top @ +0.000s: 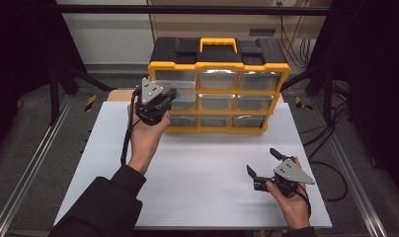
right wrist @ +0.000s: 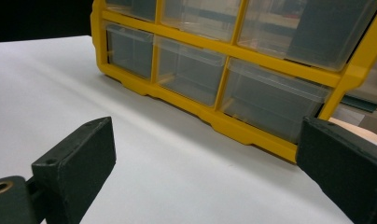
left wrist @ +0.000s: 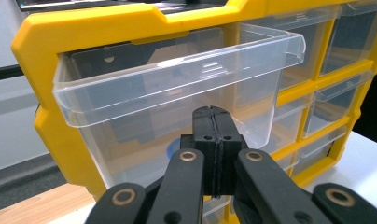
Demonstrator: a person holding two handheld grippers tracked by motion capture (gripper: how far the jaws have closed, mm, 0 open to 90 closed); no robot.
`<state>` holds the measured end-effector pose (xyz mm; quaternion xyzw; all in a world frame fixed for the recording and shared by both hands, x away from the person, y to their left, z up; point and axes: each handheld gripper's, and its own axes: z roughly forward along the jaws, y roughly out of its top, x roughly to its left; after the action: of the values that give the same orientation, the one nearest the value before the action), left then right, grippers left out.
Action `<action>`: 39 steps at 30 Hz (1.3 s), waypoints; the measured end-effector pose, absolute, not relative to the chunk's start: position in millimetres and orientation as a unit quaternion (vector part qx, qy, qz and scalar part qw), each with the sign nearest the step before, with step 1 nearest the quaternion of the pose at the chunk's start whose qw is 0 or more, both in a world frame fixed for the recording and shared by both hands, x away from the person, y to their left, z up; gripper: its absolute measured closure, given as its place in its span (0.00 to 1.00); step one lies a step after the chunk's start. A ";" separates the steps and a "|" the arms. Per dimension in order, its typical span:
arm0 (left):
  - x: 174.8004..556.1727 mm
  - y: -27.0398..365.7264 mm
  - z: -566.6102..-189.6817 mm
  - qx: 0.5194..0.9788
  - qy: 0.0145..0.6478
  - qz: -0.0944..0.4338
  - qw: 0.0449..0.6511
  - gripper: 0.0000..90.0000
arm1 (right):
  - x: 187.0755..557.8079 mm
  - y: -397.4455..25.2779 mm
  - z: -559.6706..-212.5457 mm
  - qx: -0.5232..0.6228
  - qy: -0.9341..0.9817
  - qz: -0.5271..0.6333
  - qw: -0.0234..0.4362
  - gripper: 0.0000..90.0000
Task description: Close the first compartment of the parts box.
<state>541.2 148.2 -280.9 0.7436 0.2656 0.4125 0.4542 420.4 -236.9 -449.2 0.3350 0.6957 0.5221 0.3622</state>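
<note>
Pulling out a drawer (left wrist: 177, 98) at the cabinet's (top: 218, 84) left column, already partway out. Left gripper (left wrist: 213, 140) pinched shut just below its lip; right gripper (top: 263, 163) wide open, empty, hovering over table (top: 197, 177). Next, probably: steady straight pull.

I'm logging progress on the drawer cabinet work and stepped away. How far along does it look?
Early. Done: the left gripper has reached the yellow cabinet, and a clear drawer stands partly pulled out. In hand: that gripper's jaws are pressed together right at that drawer's front. Left: something blue shows dimly through the plastic, untouched; the right gripper waits open over the white table, holding nothing.
</note>
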 end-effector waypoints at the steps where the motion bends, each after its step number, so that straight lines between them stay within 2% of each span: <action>1: 542.0 147.8 -281.1 0.742 0.268 0.412 0.456 0.99 | 420.5 -237.1 -449.1 0.334 0.696 0.523 0.362 0.06; 39: 547.5 150.2 -279.2 0.741 0.266 0.420 0.451 0.99 | 421.2 -236.1 -450.3 0.341 0.697 0.522 0.354 0.06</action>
<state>547.5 150.2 -279.2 0.7413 0.2659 0.4198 0.4512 421.2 -236.1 -450.3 0.3412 0.6971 0.5218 0.3542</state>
